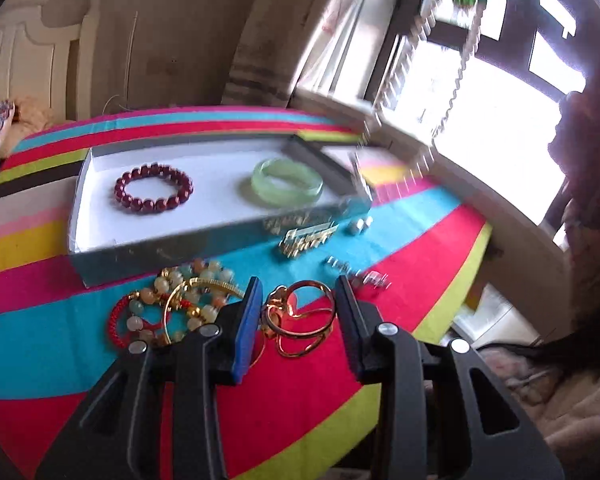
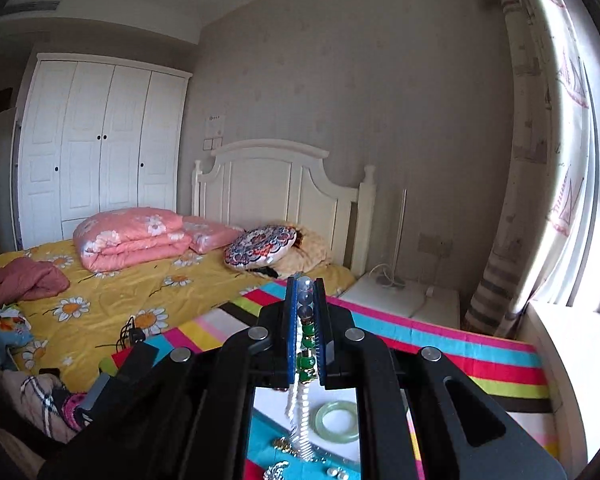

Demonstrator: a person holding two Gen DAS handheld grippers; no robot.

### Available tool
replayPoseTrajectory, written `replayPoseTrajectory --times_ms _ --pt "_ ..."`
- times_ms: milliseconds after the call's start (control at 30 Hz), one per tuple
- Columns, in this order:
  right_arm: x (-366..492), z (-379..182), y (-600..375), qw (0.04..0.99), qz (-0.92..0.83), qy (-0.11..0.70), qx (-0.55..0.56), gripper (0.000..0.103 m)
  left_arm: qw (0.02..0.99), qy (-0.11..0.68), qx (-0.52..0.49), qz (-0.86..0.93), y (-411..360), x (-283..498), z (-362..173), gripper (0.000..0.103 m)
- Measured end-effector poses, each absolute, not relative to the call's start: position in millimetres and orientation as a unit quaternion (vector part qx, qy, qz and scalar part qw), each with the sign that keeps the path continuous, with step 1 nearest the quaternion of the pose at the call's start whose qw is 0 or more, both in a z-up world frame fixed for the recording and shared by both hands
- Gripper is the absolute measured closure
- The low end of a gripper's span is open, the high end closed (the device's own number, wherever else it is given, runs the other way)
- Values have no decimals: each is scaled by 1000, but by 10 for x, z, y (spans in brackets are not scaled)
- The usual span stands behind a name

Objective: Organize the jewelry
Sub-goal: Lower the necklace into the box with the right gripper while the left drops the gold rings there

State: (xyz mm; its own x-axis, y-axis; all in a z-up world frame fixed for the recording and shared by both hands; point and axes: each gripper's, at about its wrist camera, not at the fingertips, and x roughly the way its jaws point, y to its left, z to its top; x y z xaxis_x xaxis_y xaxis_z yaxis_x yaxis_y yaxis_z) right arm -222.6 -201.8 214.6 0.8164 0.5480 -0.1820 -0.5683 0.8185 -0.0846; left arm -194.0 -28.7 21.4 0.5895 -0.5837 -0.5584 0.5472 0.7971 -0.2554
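1. Left gripper (image 1: 298,300): partly open, holding nothing, hovering over tangled gold rings (image 1: 300,320) on the striped cloth (image 1: 40,332).
2. Right gripper (image 2: 305,312): clamped tight on a bead necklace (image 2: 306,332), white strand dangling blurred above the tray.
3. Just left of the rings: pale bead bracelets, red cord and a gold bangle (image 1: 168,304) heaped together.
4. Farther off: gold clips (image 1: 306,238) and small silver pieces (image 1: 358,226).
5. Beyond, in the white tray (image 1: 78,216): one dark red bead bracelet (image 1: 154,187), one green bangle (image 1: 287,181), well apart.
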Motion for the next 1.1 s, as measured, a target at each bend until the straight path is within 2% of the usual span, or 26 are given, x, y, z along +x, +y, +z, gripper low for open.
replayPoseTrajectory --times_ms 367,567,1100 --pt "-2031 2277 -1901 950 294 63 -87 93 917 268 18 -295 -339 -1900 726 66" --pt "-1759 2270 -1792 951 285 75 -94 93 924 268 47 -270 -420 -1627 831 66" --pt "-724 1801 -1265 942 281 151 -102 93 929 312 12 -201 -377 -903 467 66"
